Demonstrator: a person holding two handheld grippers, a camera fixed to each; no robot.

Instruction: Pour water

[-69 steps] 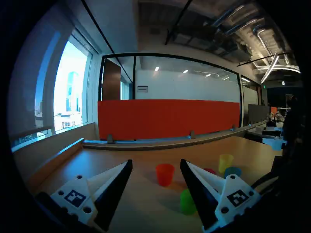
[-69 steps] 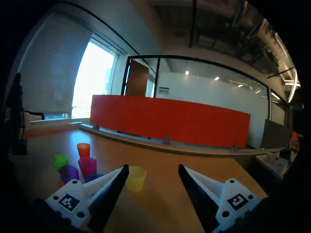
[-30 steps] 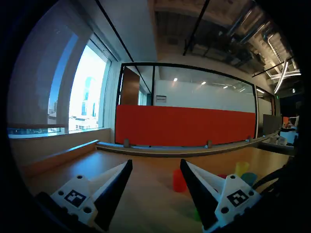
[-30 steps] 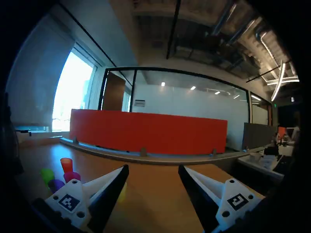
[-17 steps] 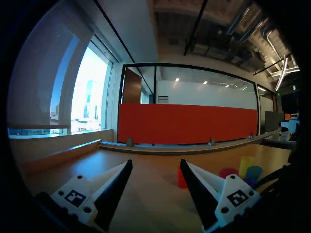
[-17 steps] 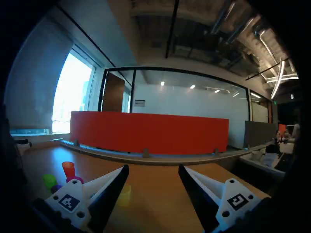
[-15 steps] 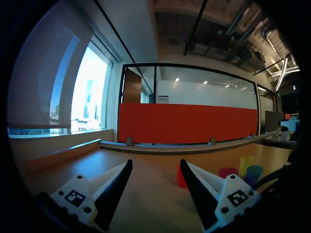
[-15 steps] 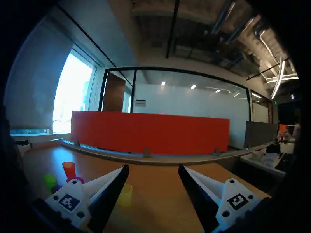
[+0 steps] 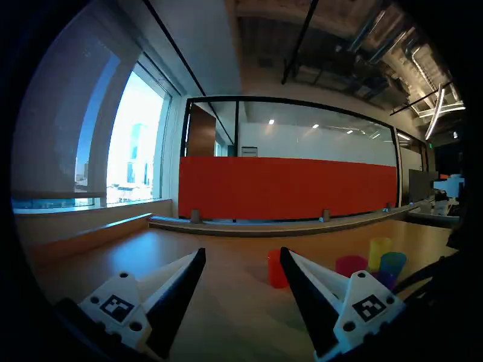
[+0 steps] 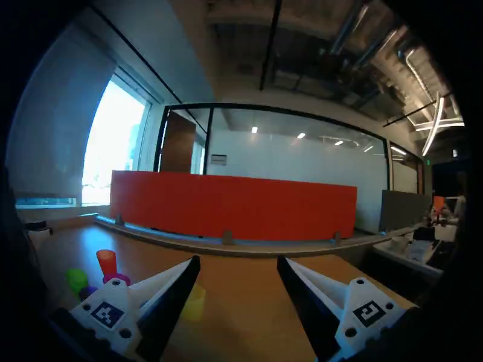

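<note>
Left gripper view: my left gripper sits low over the desk, jaws wide apart, gripping nothing. Orange cup stands upright just past its right finger; pink cup, yellow cup and blue cup cluster further right. Right gripper view: my right gripper jaws wide too, empty; green cup far left.

A wooden bench runs to an orange partition. Behind it stands a glass wall. A bright window lights the left side, and pipes cross the bare ceiling.
</note>
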